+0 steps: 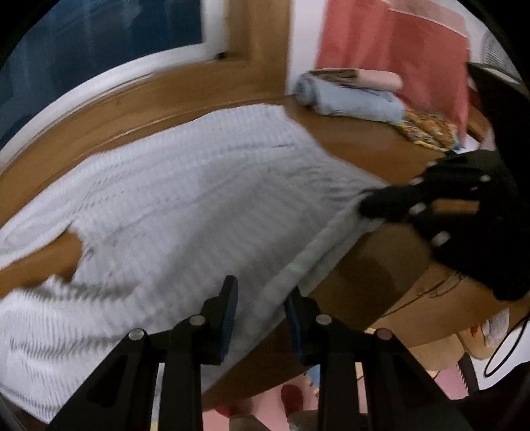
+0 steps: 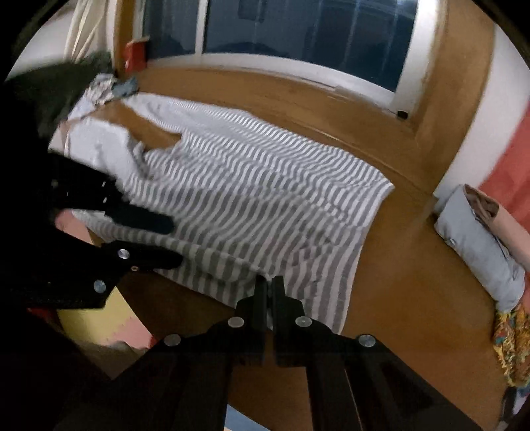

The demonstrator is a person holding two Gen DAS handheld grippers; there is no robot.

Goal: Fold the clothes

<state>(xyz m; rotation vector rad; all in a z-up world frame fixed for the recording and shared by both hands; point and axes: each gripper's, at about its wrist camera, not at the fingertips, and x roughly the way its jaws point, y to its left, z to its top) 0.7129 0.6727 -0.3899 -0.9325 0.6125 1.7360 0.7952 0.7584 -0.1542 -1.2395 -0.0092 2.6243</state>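
Your striped shirt (image 2: 251, 199) lies spread flat on the wooden desk (image 2: 404, 265), with its long axis running from the hem on your right to the sleeves (image 2: 99, 146) and collar end on your left. The near long edge follows the desk's front edge, directly ahead of both tongs. Your right tongs (image 2: 269, 285) are clenched on that near edge close to the hem corner; a bit of striped cloth shows pinched between the tips. Your left tongs (image 1: 261, 298) stand released, jaws apart, straddling the same near edge further toward the sleeve end; nothing is gripped there, though blur in the left wrist view hides any light contact. So the shirt lies forward of both tools, each at its own end of one edge, the right holding, the left only poised. Judgement: any fold across the shirt's width turns on lifting this near edge toward the far edge by the window (image 2: 298, 30), which would need both ends held; whether the left is closing or has just let go cannot be told. A stack of folded laundry (image 2: 477, 238) sits well apart at the right end of the desk.
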